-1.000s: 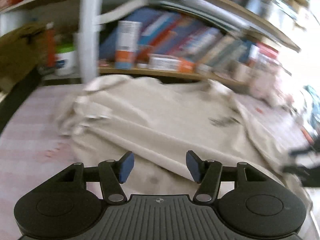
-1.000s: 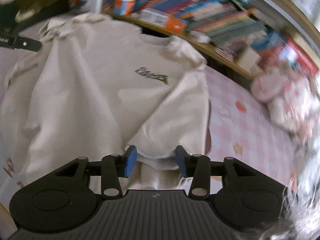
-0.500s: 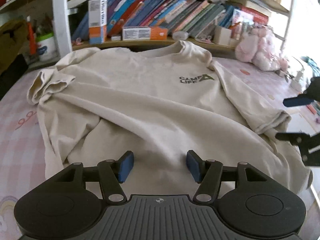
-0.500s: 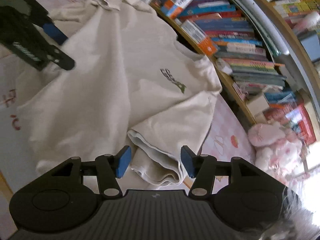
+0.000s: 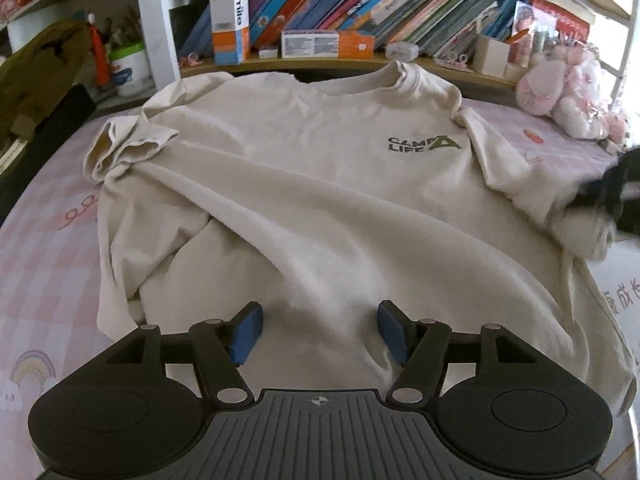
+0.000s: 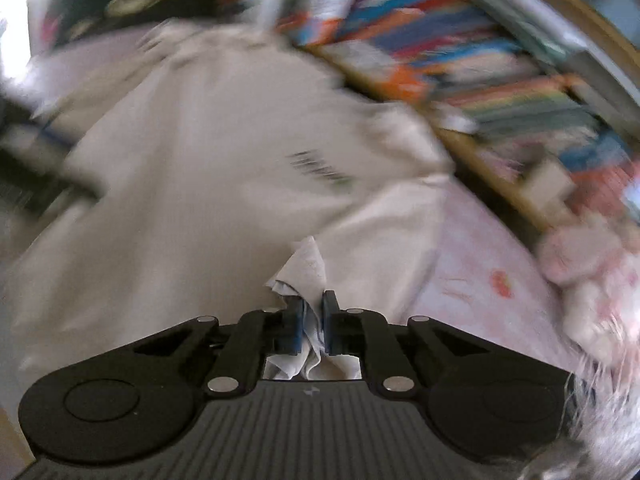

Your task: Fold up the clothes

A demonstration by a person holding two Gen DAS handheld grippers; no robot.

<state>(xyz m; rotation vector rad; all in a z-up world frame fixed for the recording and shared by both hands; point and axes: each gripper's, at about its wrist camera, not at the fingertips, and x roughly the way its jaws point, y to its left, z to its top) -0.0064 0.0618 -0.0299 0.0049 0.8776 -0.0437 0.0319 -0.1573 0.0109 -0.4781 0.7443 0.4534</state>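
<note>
Now my right tool is pinching the sleeve of the beige T-shirt, its jaws having just snapped closed on the cloth. My left tool is hovering spread wide, jaws having just been opening, over the hem at six o'clock. Shirt's lying face up on the pink checked bed, collar at twelve o'clock toward the bookshelf.

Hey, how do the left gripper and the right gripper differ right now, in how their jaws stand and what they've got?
The left gripper has its jaws wide apart with nothing pinched, having just been opening; the right gripper has just closed, its jaws nearly together.
The left gripper hangs over the t-shirt near its bottom hem; the right gripper clamps a bunched fold of the shirt's sleeve.
Both have blue pads and point down at the same beige shirt.
</note>
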